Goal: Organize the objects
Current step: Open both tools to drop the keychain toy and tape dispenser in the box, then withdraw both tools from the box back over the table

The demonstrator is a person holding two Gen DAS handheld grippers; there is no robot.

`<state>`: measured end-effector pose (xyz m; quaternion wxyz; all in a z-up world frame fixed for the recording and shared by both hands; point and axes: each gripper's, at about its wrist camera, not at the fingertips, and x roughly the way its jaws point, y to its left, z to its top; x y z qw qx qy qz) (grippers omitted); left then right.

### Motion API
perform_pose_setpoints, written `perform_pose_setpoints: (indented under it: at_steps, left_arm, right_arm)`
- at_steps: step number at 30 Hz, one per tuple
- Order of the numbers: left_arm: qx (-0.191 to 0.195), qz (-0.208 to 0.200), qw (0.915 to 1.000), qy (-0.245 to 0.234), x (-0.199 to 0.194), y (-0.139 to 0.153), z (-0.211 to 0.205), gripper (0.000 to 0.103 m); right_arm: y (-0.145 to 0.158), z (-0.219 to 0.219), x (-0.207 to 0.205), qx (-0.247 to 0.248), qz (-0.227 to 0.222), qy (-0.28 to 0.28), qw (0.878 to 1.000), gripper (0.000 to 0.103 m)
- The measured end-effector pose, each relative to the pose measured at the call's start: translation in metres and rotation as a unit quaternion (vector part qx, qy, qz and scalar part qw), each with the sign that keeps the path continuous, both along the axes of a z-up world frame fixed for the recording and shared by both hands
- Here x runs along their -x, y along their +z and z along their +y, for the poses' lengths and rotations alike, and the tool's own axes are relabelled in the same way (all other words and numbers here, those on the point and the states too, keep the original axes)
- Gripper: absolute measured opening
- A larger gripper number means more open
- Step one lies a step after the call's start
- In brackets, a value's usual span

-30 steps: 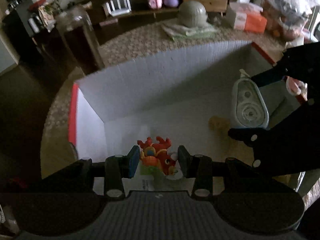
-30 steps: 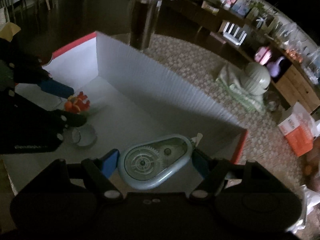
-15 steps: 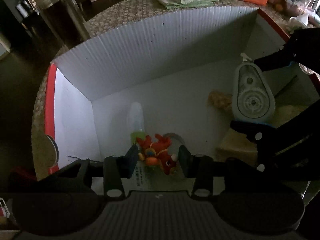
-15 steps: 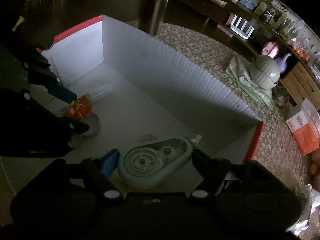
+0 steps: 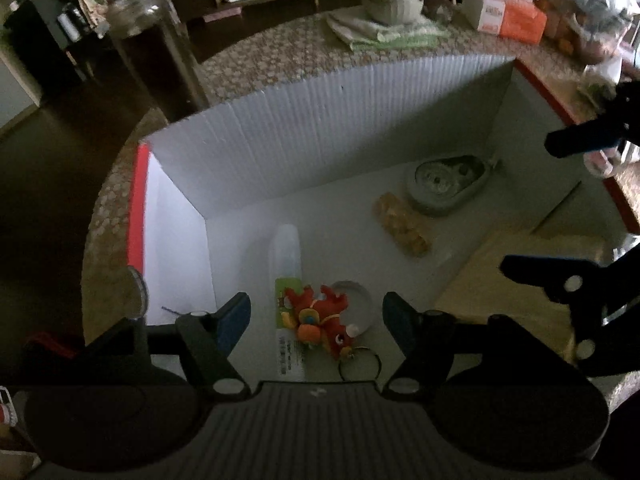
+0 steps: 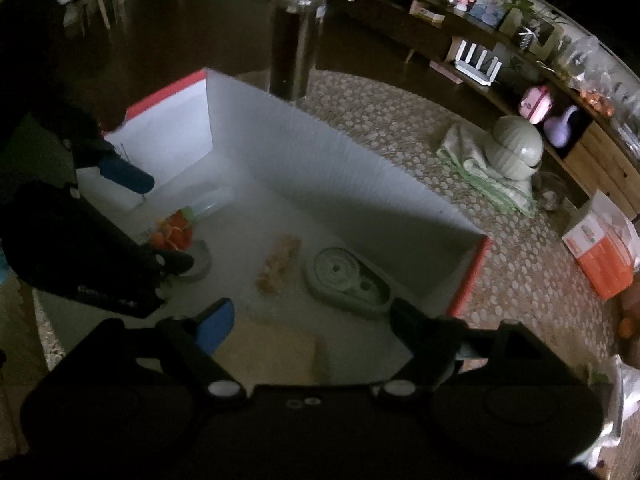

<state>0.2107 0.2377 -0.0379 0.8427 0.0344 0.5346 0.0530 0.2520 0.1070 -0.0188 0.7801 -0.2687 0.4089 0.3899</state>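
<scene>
A white box with red edges sits on the table. On its floor lie a red and orange toy keychain, a clear tube, a round lid, a yellowish snack packet and a grey-green correction tape dispenser. My left gripper is open above the toy, which lies free. My right gripper is open and empty above the box; the dispenser lies just beyond it. A tan flat piece lies under it.
A tall dark glass jar stands behind the box. A grey-green helmet-shaped object on a folded cloth and an orange and white carton lie on the patterned table to the right. Shelves with clutter line the far wall.
Both grippers have opened. The left let go of the red toy and the right let go of the tape dispenser; both now lie on the box floor, and the grippers have lifted.
</scene>
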Motion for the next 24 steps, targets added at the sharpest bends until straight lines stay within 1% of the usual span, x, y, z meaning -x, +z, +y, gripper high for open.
perform_pose_setpoints:
  at_steps: [5,11,12,14,15,17,18,19,22,24]
  left_arm:
    - [0.006,-0.029,0.9996,0.0,0.01,0.019,-0.005,0.072]
    - [0.02,-0.075,0.997,-0.002,0.034,0.052,-0.017,0.072]
    - [0.023,-0.082,0.9964,-0.002,0.037,0.057,-0.019,0.072]
    - [0.023,-0.096,0.9951,0.0,0.045,0.065,-0.025,0.072]
    - [0.022,-0.102,0.9946,0.001,0.048,0.068,-0.028,0.072]
    - [0.025,-0.114,0.9931,0.004,0.056,0.075,-0.033,0.078]
    - [0.027,-0.12,0.9924,0.005,0.06,0.078,-0.036,0.078]
    - [0.03,-0.124,0.9919,0.006,0.063,0.08,-0.038,0.079]
    - [0.037,-0.131,0.9907,0.0,0.075,0.085,-0.047,0.079]
    - [0.034,-0.138,0.9898,-0.004,0.082,0.086,-0.055,0.079]
  right_arm:
    - [0.023,-0.02,0.008,-0.033,0.002,-0.013,0.999,0.085]
    - [0.05,-0.044,0.025,-0.072,-0.004,-0.014,0.997,0.085]
    - [0.054,-0.048,0.029,-0.079,-0.006,-0.015,0.997,0.087]
    - [0.061,-0.057,0.036,-0.093,-0.009,-0.016,0.996,0.094]
    - [0.064,-0.062,0.039,-0.1,-0.011,-0.017,0.995,0.096]
    - [0.07,-0.073,0.045,-0.114,-0.01,-0.019,0.993,0.098]
    - [0.071,-0.077,0.048,-0.121,-0.008,-0.018,0.992,0.099]
    - [0.073,-0.083,0.052,-0.129,-0.006,-0.016,0.991,0.103]
    - [0.078,-0.097,0.065,-0.151,-0.011,-0.01,0.988,0.103]
    - [0.08,-0.106,0.074,-0.163,-0.018,-0.01,0.986,0.103]
